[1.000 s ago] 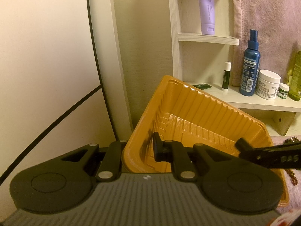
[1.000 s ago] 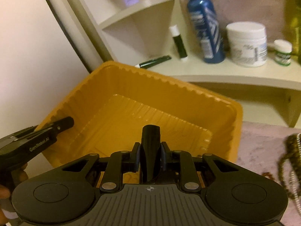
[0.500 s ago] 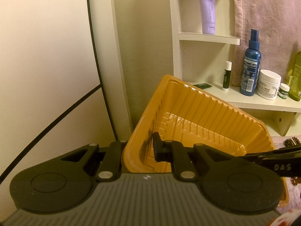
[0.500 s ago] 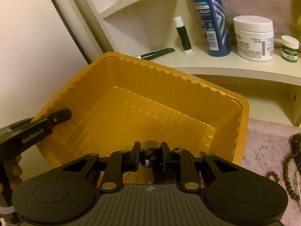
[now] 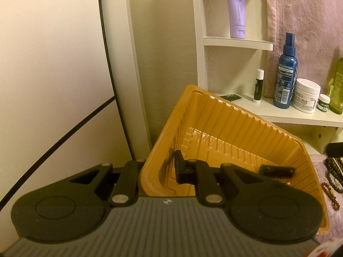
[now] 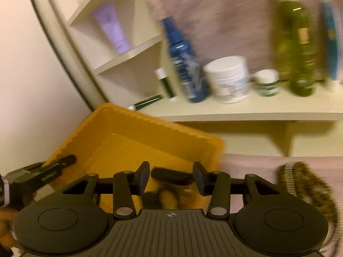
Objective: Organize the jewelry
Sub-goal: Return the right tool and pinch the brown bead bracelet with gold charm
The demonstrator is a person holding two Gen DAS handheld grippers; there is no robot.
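An orange ribbed plastic tray stands tilted against the wall. My left gripper is shut on its near left wall, one finger inside and one outside. A small black oblong piece lies loose on the tray's bottom by the right wall. In the right wrist view, which is blurred, my right gripper hangs over the tray's near right corner. Its jaws are opening, and the black piece lies below and beyond them, untouched. Strings of brown beads lie on the pink cloth to the right.
A white shelf behind the tray carries a blue spray bottle, a white cream jar, a small green-label jar, a lip balm stick and a green bottle. A purple tube stands higher up. More beads lie right of the tray.
The right gripper has opened and let the black piece drop into the tray, then drawn back to the right and up. The left gripper and the tray have stayed still.
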